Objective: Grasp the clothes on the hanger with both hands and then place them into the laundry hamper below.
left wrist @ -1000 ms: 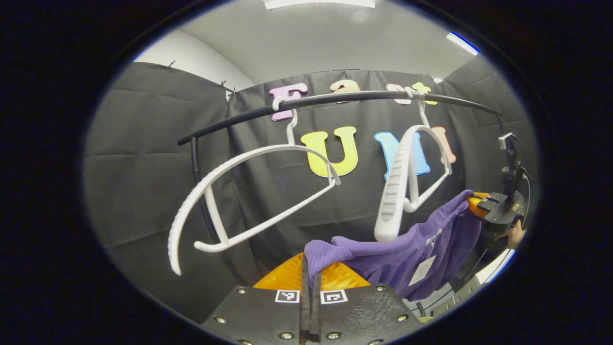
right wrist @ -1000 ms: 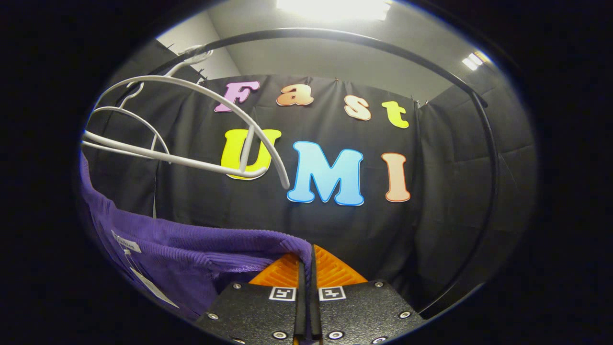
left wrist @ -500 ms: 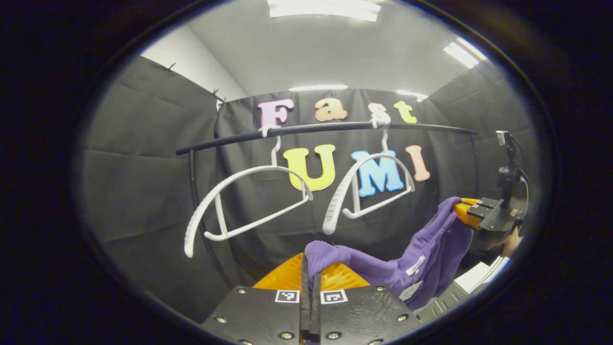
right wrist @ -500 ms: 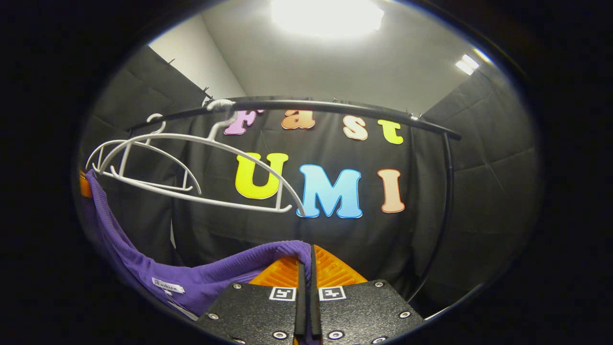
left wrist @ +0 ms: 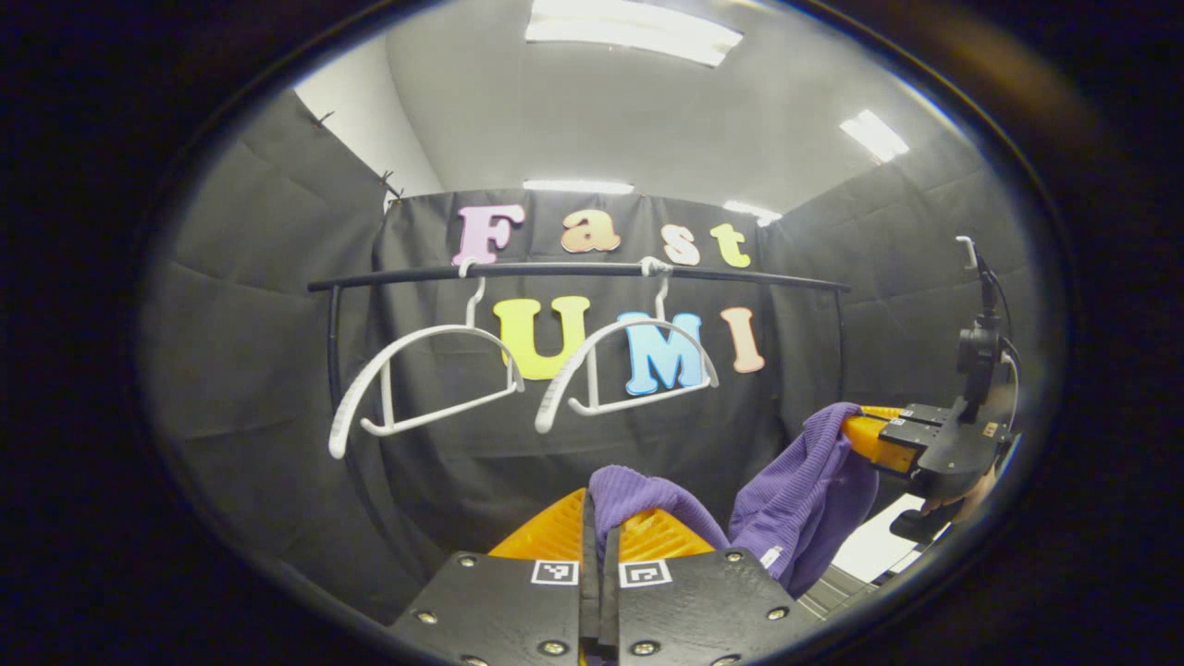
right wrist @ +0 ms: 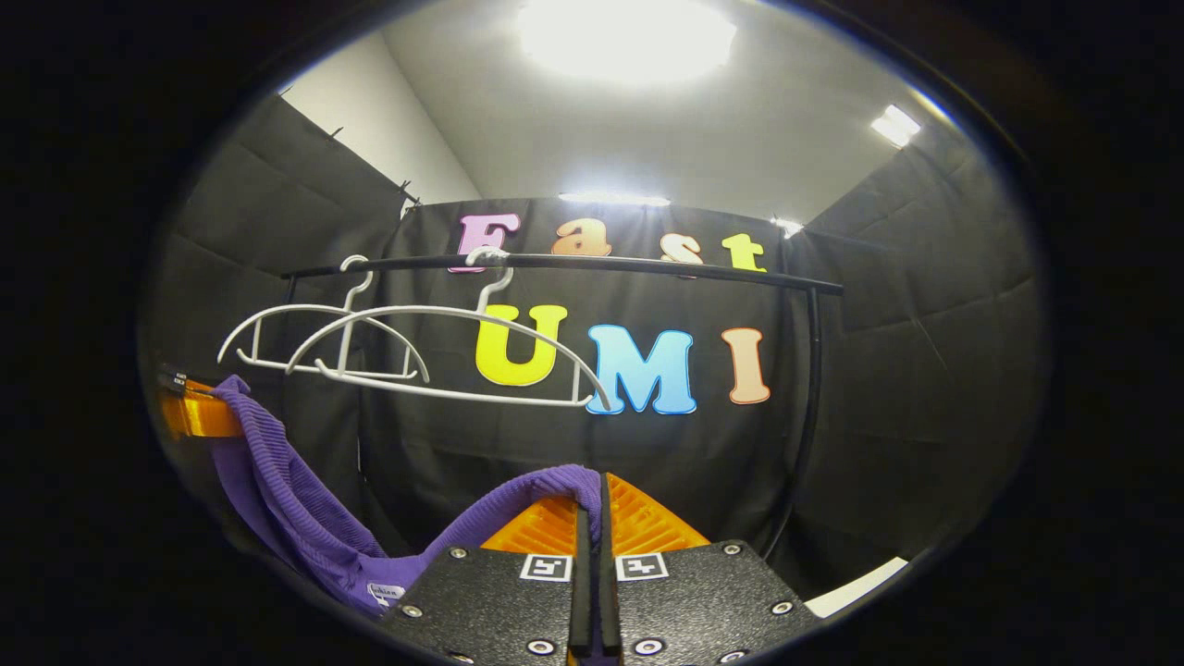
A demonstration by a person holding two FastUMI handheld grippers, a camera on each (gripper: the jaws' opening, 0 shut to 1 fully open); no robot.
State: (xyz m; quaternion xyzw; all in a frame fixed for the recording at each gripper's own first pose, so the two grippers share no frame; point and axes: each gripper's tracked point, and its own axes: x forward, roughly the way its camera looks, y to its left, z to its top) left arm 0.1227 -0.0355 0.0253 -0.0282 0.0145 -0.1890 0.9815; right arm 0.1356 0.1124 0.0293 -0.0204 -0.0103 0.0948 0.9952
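A purple ribbed garment [left wrist: 795,490] hangs slack between my two grippers, off the hangers. My left gripper [left wrist: 599,499] is shut on one end of it, the cloth bunched over its fingers. My right gripper [right wrist: 589,504] is shut on the other end of the purple garment [right wrist: 277,490]; that gripper shows again at the right of the left gripper view, as the right gripper [left wrist: 860,430] held by a hand. Two bare white hangers [left wrist: 421,379] [left wrist: 629,365] hang on the black rail [left wrist: 573,271]. The hamper is out of sight.
The black rail [right wrist: 555,264] stands on thin black posts [right wrist: 805,407] in front of the booth wall. A pale strip of floor or furniture [left wrist: 869,555] shows low on the right. Ceiling lights [right wrist: 629,37] glare overhead.
Both grippers have drawn back from the rail with the garment; hangers and rail now look smaller and farther. The two ends have come closer and the cloth sags more.
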